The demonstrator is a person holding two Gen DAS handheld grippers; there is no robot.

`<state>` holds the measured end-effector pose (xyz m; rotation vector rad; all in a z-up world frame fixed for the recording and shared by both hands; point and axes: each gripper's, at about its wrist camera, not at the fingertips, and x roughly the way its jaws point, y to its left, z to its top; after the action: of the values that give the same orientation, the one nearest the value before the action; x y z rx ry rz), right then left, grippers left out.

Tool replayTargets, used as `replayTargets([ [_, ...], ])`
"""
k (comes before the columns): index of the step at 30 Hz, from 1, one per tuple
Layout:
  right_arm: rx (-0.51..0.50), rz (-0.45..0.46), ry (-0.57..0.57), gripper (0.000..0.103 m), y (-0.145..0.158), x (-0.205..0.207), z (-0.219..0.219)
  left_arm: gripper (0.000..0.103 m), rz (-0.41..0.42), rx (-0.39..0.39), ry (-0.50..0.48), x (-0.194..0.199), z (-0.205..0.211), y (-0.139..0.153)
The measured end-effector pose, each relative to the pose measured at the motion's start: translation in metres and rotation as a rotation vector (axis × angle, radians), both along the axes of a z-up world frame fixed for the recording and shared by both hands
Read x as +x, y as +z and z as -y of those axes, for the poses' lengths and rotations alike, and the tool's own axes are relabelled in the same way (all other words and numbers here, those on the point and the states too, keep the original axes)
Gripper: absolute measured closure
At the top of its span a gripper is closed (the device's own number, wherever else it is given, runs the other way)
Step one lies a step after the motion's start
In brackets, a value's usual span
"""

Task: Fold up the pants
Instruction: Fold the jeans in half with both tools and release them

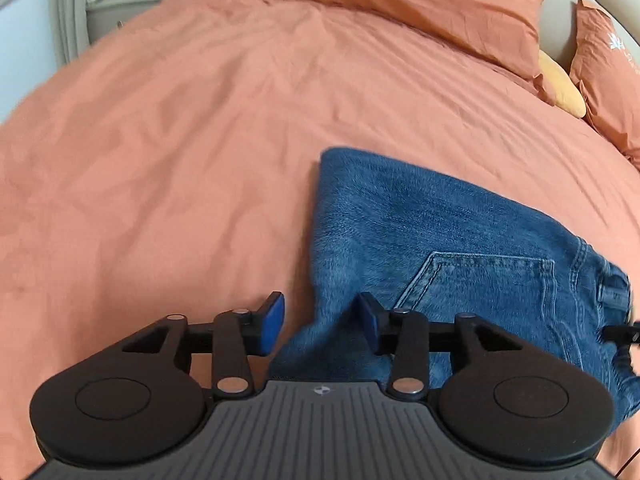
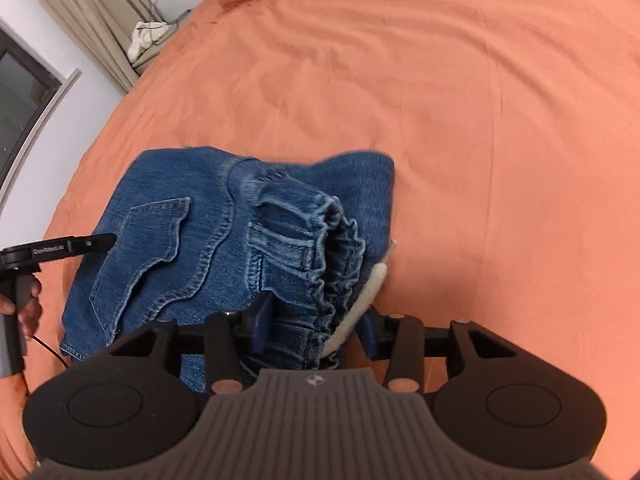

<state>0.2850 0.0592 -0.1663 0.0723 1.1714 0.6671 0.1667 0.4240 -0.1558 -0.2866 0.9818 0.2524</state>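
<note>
Orange bedding spreads under everything: the duvet [image 1: 200,140] is lightly creased, and on it, close in front of me, lie the jeans [image 1: 420,232], already doubled into a thick blue bundle with a back pocket [image 1: 480,292] facing up and the gathered waistband [image 2: 320,240] heaped toward my right side. A pale inner lining [image 2: 360,308] pokes out at that edge.

My left claw [image 1: 320,322] stands released, its blue pads apart over the near left edge of the denim, pressing nothing. My right claw [image 2: 310,326] straddles the bunched waistband with its pads parted and no squeeze visible, so I read it as let go too.

I judge a fold has been laid down and freed. What comes next, I think, is to flatten the lumpy waistband or take the near edge for one more fold, which calls for both claws to close on matching corners.

Farther out, orange pillows [image 1: 420,4] and a yellow cushion [image 1: 560,84] sit at the head of the bed, with beige curtains [image 2: 100,12] and a nightstand [image 1: 132,4] beyond.
</note>
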Motion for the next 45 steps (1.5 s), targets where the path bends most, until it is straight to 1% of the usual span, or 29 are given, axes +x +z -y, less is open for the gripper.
replayTargets([
  [1, -0.013, 0.039, -0.001, 0.060, 0.006, -0.004, 0.000, 0.054, 0.005, 0.040, -0.007, -0.007, 0.003, 0.008],
  [3, -0.057, 0.159, 0.011, 0.060, 0.024, -0.018, -0.001, 0.054, 0.019, 0.109, -0.006, -0.023, 0.010, 0.024],
  [4, -0.076, 0.219, 0.021, 0.060, 0.034, -0.028, 0.007, 0.054, 0.030, 0.124, -0.003, -0.032, 0.013, 0.031],
  [5, -0.079, 0.273, 0.035, 0.060, 0.043, -0.039, 0.005, 0.055, 0.054, 0.122, 0.002, -0.043, 0.016, 0.037],
  [6, -0.068, 0.312, 0.055, 0.060, 0.051, -0.049, 0.004, 0.061, 0.081, 0.112, 0.011, -0.054, 0.020, 0.042],
  [7, -0.053, 0.336, 0.082, 0.061, 0.056, -0.057, 0.002, 0.066, 0.103, 0.098, 0.020, -0.063, 0.024, 0.044],
  [8, -0.044, 0.352, 0.112, 0.064, 0.060, -0.068, -0.002, 0.078, 0.113, 0.088, 0.040, -0.071, 0.029, 0.043],
  [9, -0.043, 0.368, 0.138, 0.067, 0.061, -0.076, -0.007, 0.084, 0.115, 0.092, 0.054, -0.078, 0.034, 0.040],
  [10, -0.053, 0.384, 0.162, 0.072, 0.062, -0.085, -0.013, 0.084, 0.119, 0.106, 0.060, -0.083, 0.042, 0.038],
  [13, -0.103, 0.427, 0.184, 0.072, 0.054, -0.112, -0.020, 0.085, 0.123, 0.122, 0.075, -0.095, 0.060, 0.027],
  [15, -0.112, 0.438, 0.170, 0.071, 0.044, -0.123, -0.019, 0.086, 0.090, 0.143, 0.093, -0.095, 0.065, 0.014],
  [17, -0.118, 0.421, 0.150, 0.071, 0.032, -0.129, -0.019, 0.089, 0.049, 0.160, 0.104, -0.096, 0.065, -0.001],
  [19, -0.108, 0.384, 0.126, 0.071, 0.018, -0.130, -0.016, 0.089, 0.034, 0.140, 0.117, -0.102, 0.064, -0.012],
  [22, -0.110, 0.354, 0.100, 0.070, -0.006, -0.132, -0.011, 0.090, 0.031, 0.136, 0.118, -0.107, 0.064, -0.026],
  [24, -0.135, 0.382, 0.114, 0.070, -0.014, -0.135, -0.016, 0.090, 0.045, 0.152, 0.115, -0.110, 0.067, -0.031],
  [25, -0.153, 0.394, 0.124, 0.070, -0.015, -0.135, -0.019, 0.090, 0.050, 0.149, 0.122, -0.110, 0.067, -0.033],
  [27, -0.163, 0.383, 0.122, 0.069, -0.016, -0.130, -0.024, 0.090, 0.049, 0.143, 0.134, -0.109, 0.066, -0.033],
  [30, -0.154, 0.335, 0.115, 0.069, -0.013, -0.120, -0.024, 0.090, 0.023, 0.178, 0.114, -0.102, 0.071, -0.027],
  [32, -0.154, 0.305, 0.116, 0.069, -0.009, -0.114, -0.024, 0.090, 0.020, 0.207, 0.104, -0.101, 0.075, -0.019],
  [34, -0.161, 0.272, 0.117, 0.065, -0.001, -0.109, -0.025, 0.083, 0.022, 0.231, 0.097, -0.101, 0.080, -0.008],
  [35, -0.168, 0.259, 0.114, 0.061, 0.006, -0.108, -0.024, 0.071, 0.034, 0.234, 0.094, -0.104, 0.082, 0.001],
  [36, -0.169, 0.254, 0.109, 0.056, 0.015, -0.106, -0.024, 0.062, 0.052, 0.233, 0.090, -0.107, 0.085, 0.009],
  [37, -0.167, 0.258, 0.101, 0.041, 0.026, -0.106, -0.023, 0.061, 0.075, 0.232, 0.083, -0.110, 0.088, 0.020],
  [38, -0.167, 0.271, 0.089, 0.029, 0.038, -0.106, -0.021, 0.061, 0.096, 0.232, 0.072, -0.114, 0.093, 0.032],
  [40, -0.143, 0.310, 0.076, 0.028, 0.067, -0.109, -0.018, 0.061, 0.123, 0.258, 0.067, -0.119, 0.104, 0.059],
  [42, -0.116, 0.355, 0.065, 0.023, 0.099, -0.118, -0.014, 0.061, 0.158, 0.326, 0.093, -0.126, 0.119, 0.088],
  [43, -0.102, 0.390, 0.054, 0.021, 0.116, -0.124, -0.011, 0.060, 0.198, 0.359, 0.101, -0.132, 0.128, 0.104],
  [44, -0.084, 0.428, 0.042, 0.019, 0.132, -0.131, -0.008, 0.051, 0.237, 0.382, 0.102, -0.138, 0.138, 0.118],
  [45, -0.066, 0.464, 0.030, 0.017, 0.148, -0.141, -0.004, 0.035, 0.262, 0.389, 0.099, -0.144, 0.148, 0.133],
])
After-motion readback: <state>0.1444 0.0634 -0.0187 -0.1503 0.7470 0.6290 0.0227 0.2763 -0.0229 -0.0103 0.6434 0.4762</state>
